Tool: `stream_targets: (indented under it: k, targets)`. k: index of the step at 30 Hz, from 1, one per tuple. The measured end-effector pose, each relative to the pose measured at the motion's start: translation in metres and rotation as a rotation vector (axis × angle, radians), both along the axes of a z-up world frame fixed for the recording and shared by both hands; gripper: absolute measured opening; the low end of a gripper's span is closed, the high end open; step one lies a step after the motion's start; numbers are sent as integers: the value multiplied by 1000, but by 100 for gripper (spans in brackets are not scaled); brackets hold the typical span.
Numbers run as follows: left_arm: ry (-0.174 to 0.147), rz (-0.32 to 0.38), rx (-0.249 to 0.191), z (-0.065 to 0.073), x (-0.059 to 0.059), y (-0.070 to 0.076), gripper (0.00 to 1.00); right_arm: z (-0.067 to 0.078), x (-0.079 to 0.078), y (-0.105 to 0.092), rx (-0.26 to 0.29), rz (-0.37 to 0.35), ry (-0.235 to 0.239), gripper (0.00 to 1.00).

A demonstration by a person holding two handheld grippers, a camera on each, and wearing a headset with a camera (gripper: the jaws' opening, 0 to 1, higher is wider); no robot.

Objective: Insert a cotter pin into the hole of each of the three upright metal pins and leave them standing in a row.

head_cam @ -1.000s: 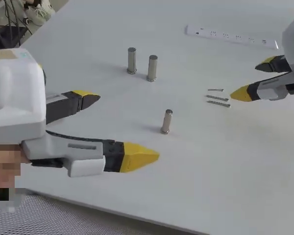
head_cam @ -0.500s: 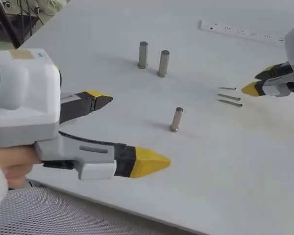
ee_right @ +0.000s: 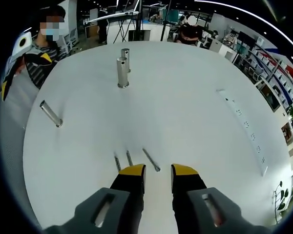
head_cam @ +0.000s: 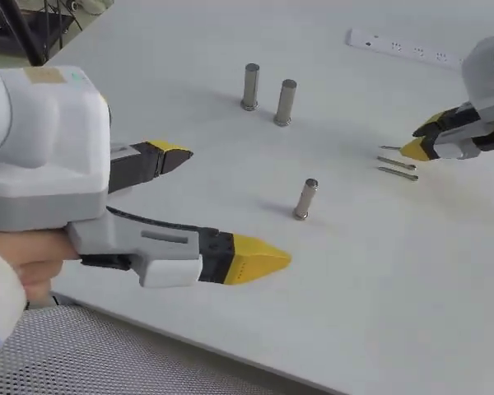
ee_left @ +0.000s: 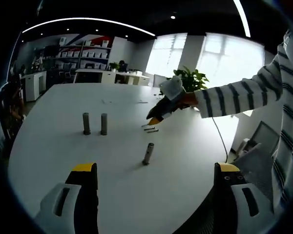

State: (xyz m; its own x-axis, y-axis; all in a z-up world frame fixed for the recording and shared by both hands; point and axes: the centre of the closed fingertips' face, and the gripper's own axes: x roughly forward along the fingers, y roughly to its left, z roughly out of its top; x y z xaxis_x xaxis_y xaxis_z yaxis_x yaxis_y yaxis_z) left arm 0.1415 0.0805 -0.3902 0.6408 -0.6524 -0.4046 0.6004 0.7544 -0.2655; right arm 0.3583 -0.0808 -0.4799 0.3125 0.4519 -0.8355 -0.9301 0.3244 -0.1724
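Head view: saw left gripper (head_cam: pixel 239 206) wide open, empty, near lone metal pin (head_cam: pixel 305 199). Found right gripper (head_cam: pixel 410 141) barely parted, gripping nothing, beside cotter pins (head_cam: pixel 398 169).

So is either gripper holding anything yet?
Nothing. The left gripper is wide open; the right gripper is open near the thin grey metal cotter pins.

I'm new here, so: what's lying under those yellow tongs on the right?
Three thin cotter pins lie on the table, just ahead of the right tongs' open tips. Two pins' near ends are covered by one tip; contact can't be judged.
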Motion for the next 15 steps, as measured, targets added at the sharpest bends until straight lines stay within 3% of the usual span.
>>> stream_targets:
  k: [7, 15]
  targets:
    - [-5, 2, -2, 1, 1, 1, 99, -5, -1, 4, -44, 48, 31, 7]
    - [-3, 15, 14, -2, 4, 7, 98, -11, -3, 4, -101, 110, 36, 0]
